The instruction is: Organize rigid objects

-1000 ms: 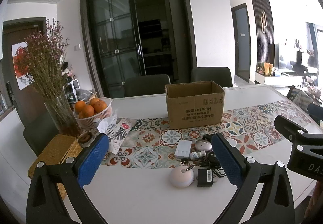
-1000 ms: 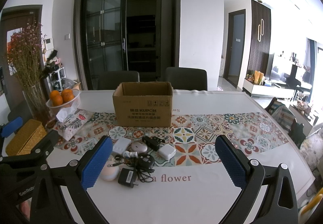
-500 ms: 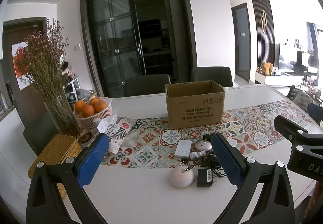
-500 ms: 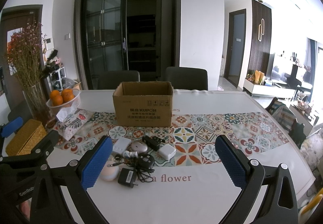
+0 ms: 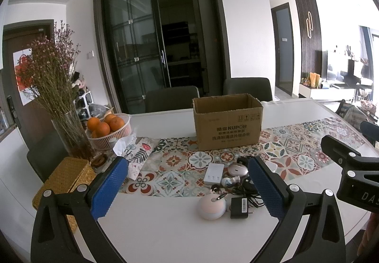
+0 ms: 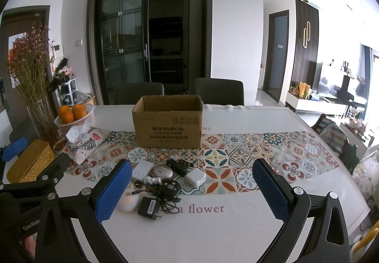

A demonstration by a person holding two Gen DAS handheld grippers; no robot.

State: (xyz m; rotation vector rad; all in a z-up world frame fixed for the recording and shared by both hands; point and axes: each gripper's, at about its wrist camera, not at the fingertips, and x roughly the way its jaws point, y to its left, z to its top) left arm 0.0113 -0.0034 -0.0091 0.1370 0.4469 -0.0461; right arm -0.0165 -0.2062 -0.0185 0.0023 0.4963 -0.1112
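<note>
An open cardboard box (image 5: 228,123) (image 6: 168,126) stands on the patterned table runner. In front of it lies a cluster of small items: a white flat charger (image 5: 214,173) (image 6: 142,169), a silver mouse (image 5: 237,169) (image 6: 163,171), a round pinkish device (image 5: 212,207) (image 6: 129,202), a black power adapter (image 5: 239,207) (image 6: 147,208) with tangled cable, a white plug cube (image 6: 195,177) and a black device (image 6: 176,165). My left gripper (image 5: 187,188) is open, above the near table edge, empty. My right gripper (image 6: 193,193) is also open and empty.
At the left stand a glass vase of dried flowers (image 5: 68,130), a basket of oranges (image 5: 107,129), a floral tissue pouch (image 5: 137,156) and a woven yellow box (image 5: 64,182). Two dark chairs (image 6: 219,92) sit behind the white table (image 6: 213,234).
</note>
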